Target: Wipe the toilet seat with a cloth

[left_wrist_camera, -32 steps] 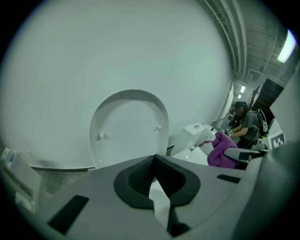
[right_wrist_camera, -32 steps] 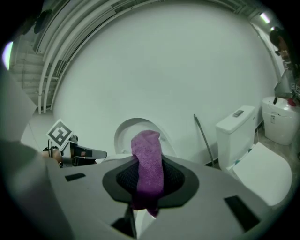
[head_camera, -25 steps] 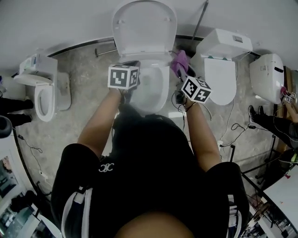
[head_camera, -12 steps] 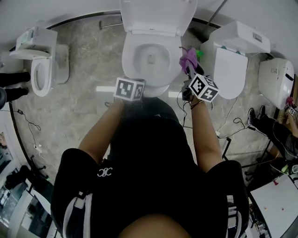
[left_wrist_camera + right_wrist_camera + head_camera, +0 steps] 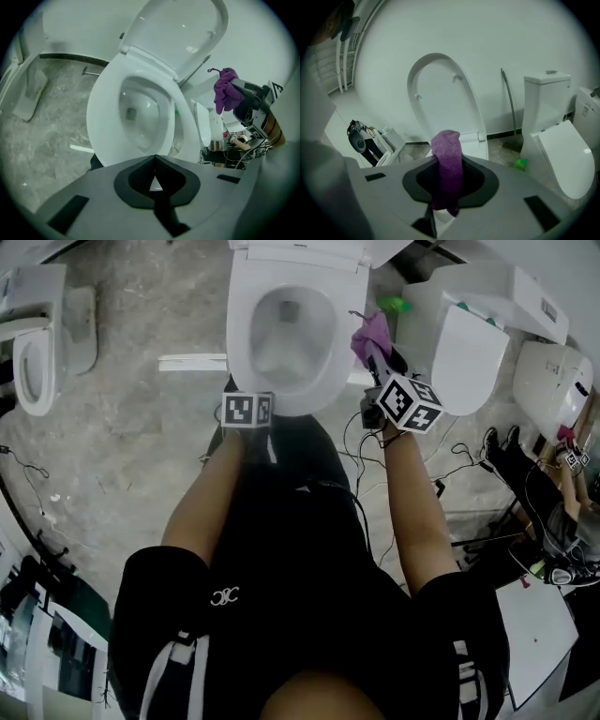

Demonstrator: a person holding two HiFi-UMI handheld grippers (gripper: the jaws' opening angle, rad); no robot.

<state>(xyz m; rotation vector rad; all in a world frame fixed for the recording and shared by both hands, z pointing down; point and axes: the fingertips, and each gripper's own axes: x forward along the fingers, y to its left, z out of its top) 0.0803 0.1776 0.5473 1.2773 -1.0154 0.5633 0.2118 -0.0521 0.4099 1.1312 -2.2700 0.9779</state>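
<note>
Looking down in head view: toilet seat (image 5: 240, 352) flat on bowl, left gripper (image 5: 248, 401) by its front edge, right gripper (image 5: 380, 360) beside its right edge, second toilet (image 5: 469, 343) and floor cables (image 5: 441, 488) crowding the right | left gripper view: jaws pressed together, empty, seat ahead | right gripper view: pinching purple cloth (image 5: 447, 168), raised lid (image 5: 440, 98) behind

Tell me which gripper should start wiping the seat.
Right. The right gripper has its jaws shut on the purple cloth, which hangs just beside the right rim of the seat in the head view. The left gripper has its jaws shut on nothing, so it has nothing to wipe with.
</note>
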